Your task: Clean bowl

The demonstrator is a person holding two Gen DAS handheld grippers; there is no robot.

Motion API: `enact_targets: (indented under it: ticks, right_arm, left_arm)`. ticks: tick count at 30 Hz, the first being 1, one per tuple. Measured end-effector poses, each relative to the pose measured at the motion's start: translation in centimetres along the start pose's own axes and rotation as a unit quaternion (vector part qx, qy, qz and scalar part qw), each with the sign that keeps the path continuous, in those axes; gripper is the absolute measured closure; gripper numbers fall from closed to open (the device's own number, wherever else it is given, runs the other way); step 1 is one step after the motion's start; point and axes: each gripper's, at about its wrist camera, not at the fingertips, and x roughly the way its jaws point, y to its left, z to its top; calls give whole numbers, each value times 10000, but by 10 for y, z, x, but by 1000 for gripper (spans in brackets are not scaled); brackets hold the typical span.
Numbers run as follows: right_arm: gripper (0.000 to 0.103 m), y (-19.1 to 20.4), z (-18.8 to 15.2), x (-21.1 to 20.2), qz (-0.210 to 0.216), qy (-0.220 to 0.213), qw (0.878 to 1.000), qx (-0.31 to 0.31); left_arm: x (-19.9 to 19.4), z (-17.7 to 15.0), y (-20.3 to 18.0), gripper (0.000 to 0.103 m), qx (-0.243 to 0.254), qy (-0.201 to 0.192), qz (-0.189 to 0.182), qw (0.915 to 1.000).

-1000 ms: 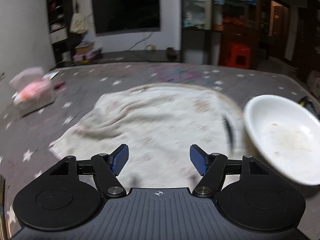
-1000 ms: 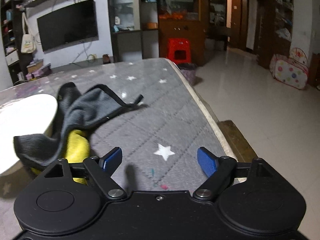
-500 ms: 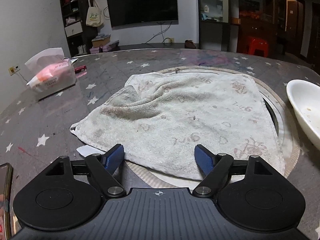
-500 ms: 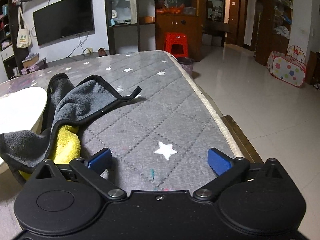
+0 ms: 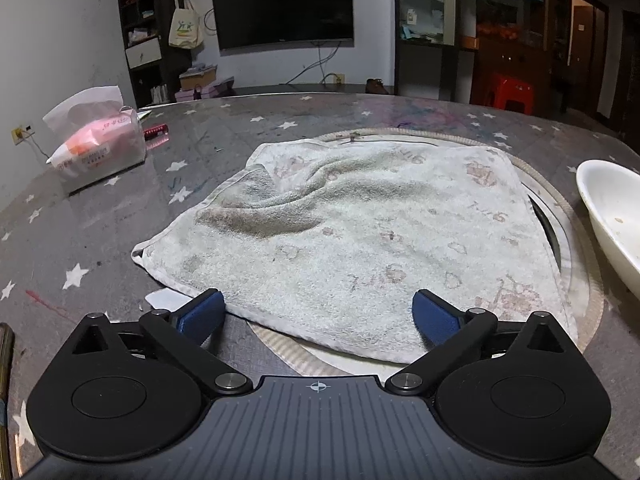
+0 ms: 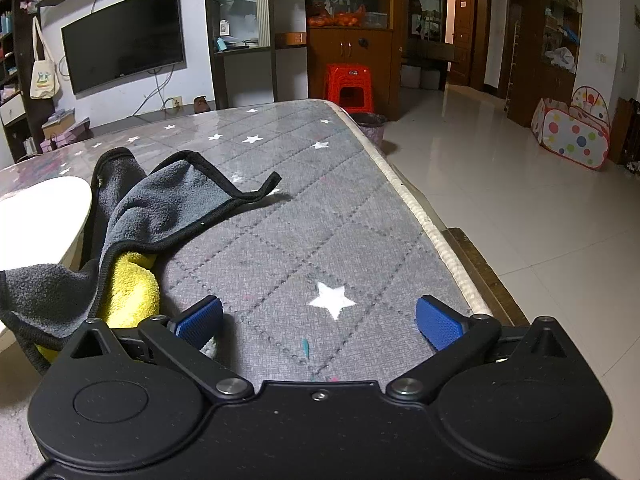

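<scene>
- Bowl — white and shallow, at the right edge of the left wrist view, resting on the grey star-print tablecloth; small brownish specks of residue show on its inner wall. In the right wrist view the same bowl appears at the left edge.
- Left gripper, bottom centre of its frame, has its blue-padded jaws spread wide with nothing between them; the tips sit low, at the near edge of a towel.
- Towel — off-white, stained and rumpled, fills the middle of the left view, lying over a round turntable whose rim shows at the right, just beside the bowl.
- Tissue pack, pink and white, sits at the left of that frame, well apart from the towel.
- Right gripper, bottom centre of its frame, is also spread wide and holds nothing, above bare tablecloth near the table's right edge.
- Grey cloth with black trim lies crumpled in the left half of the right view, partly draped over a yellow cloth and touching the bowl's side.
- Television hangs on the far wall, top centre.
</scene>
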Motion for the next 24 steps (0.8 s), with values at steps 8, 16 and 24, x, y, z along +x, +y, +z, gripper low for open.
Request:
enact_targets:
  ticks: [8,16,24]
  right_arm:
    - [0,0,0,0,-3,6,10000,-3]
    - [0,0,-1,0,-10,3,10000,-11]
    - [0,1,-1,0,-7,-10,10000,-2]
  left_arm:
    - [0,0,-2,0,-6,2,-6,10000]
    - [0,0,-4,0,-12,4,-12,10000]
    - [0,0,-1,0,-31,5,-27,10000]
